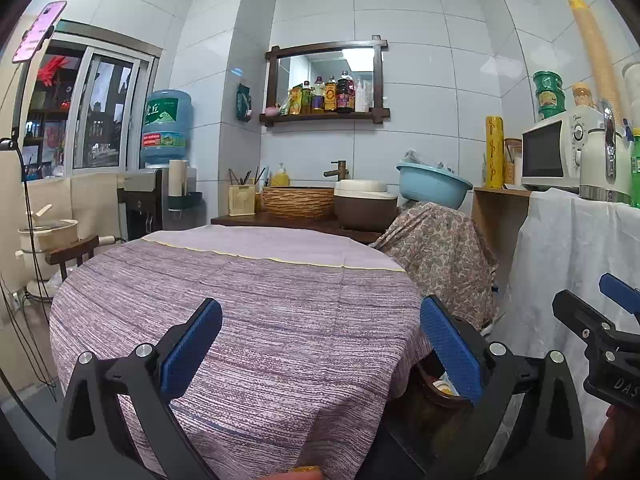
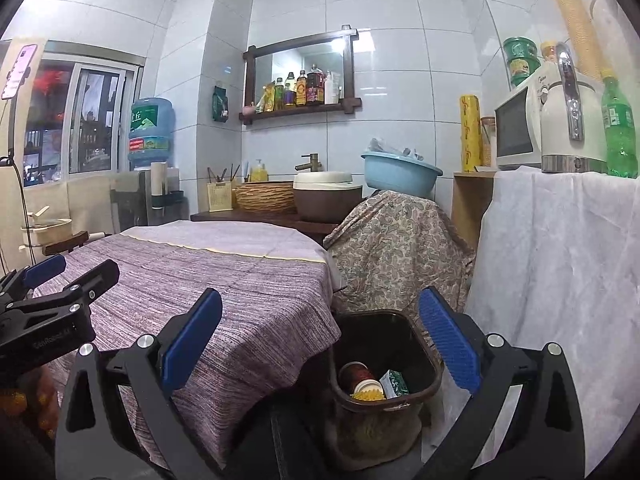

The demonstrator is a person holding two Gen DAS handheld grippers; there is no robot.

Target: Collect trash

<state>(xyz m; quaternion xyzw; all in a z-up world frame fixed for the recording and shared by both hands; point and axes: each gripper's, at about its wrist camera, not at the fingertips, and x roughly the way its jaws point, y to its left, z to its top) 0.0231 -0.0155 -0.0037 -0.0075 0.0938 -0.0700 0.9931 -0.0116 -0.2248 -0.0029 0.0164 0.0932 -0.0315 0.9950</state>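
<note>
A dark brown trash bin (image 2: pixel 416 332) stands on the floor at the right side of the purple-clothed table (image 2: pixel 208 276). Inside it lie a dark red can (image 2: pixel 354 374), a yellow piece (image 2: pixel 368 394) and a green-and-white carton (image 2: pixel 394 384). My right gripper (image 2: pixel 320 338) is open and empty, held above the bin's near left side. My left gripper (image 1: pixel 320 344) is open and empty over the table's near right part (image 1: pixel 260 300). The bin's rim (image 1: pixel 436 394) shows partly behind the left gripper's right finger. Each gripper shows at the edge of the other's view.
A paisley-covered chair (image 2: pixel 396 236) stands behind the bin with a blue basin (image 2: pixel 400 172) on it. A white-draped counter (image 2: pixel 560 248) at right holds a kettle (image 2: pixel 572 120), microwave (image 2: pixel 516 124) and green bottle (image 2: pixel 618 128). A sink counter (image 2: pixel 280 200) lies behind the table.
</note>
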